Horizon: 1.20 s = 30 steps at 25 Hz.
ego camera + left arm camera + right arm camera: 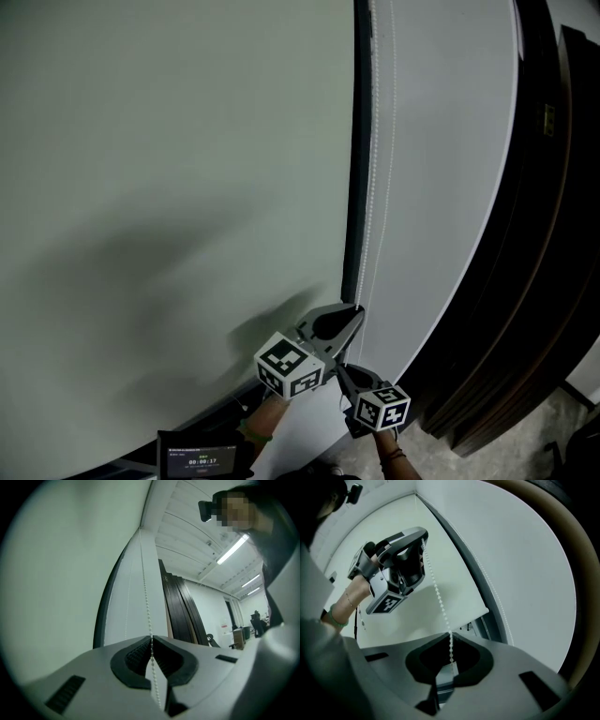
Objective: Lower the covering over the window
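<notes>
beside the dark window frame (355, 187), on its right in the head view, a white bead chain (377, 169) ran down in 2 strands against a strip of white wall (450, 187). the blind (169, 187), a pale, plain sheet, lay to the left of the frame and filled most of that view; in the right gripper view its bottom edge showed close beside the frame, with a little of the window below it. the left gripper (353, 315) sat at the foot of the frame with its jaws pressed together on 1 strand of the chain, the beads running straight between the ribbed pads. the right gripper (343, 369) was just under it, a little further from the frame, and its jaws were also closed on the same strand; between the 2 grippers the beads hung in a gentle curve. a hand (267, 410) held the left gripper from below. dark panels (539, 234) leaned well to the right of the frame, beyond the wall strip.
</notes>
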{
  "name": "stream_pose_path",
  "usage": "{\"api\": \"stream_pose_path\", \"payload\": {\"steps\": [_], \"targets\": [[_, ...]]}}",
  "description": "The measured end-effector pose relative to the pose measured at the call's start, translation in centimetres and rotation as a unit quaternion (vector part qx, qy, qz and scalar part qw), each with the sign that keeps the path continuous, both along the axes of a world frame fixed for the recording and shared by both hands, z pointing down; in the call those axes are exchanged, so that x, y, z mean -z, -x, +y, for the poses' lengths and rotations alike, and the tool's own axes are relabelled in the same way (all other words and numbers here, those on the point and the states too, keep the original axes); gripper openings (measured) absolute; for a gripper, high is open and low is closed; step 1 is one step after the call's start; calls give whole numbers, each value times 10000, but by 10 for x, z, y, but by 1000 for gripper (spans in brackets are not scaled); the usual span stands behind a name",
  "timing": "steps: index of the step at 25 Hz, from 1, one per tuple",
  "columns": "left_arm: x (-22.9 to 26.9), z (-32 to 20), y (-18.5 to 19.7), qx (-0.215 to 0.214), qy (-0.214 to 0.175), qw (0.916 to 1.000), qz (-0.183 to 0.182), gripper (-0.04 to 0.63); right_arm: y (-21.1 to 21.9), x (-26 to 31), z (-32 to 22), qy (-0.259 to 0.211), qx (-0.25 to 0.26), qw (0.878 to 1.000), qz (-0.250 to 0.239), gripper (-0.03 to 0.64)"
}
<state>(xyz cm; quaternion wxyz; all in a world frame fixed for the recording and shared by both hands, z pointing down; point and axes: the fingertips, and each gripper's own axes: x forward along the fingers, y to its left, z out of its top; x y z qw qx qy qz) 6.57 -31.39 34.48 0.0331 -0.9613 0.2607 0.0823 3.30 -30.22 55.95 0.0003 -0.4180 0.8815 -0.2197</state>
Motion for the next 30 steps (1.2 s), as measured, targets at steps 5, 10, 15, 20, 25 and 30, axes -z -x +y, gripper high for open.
{"api": "stream_pose_path", "payload": {"steps": [5, 10, 15, 20, 25, 30], "targets": [[-3, -8, 13, 190, 86, 9992, 330, 11, -6, 2, 5, -28, 28, 9999, 132, 21], [-80, -20, 18, 465, 745, 9942, -621, 3, -24, 39, 2, -370, -130, 9992, 8, 21], [-227, -5, 30, 558, 2237, 9615, -1498, 3, -37, 113, -4, -1067, -85, 9940, -201, 28], [-314, 31, 33, 463, 3051, 9290, -2043, 3, -23, 185, -13, -1799, 357, 9830, 12, 94], [-326, 37, 24, 342, 3115, 9258, -2112, 3, 5, 245, -15, -2482, 640, 9666, 42, 95], [-327, 35, 20, 356, 3105, 9264, -2099, 3, -1, 275, -26, -2868, 146, 9579, 1, 26]]}}
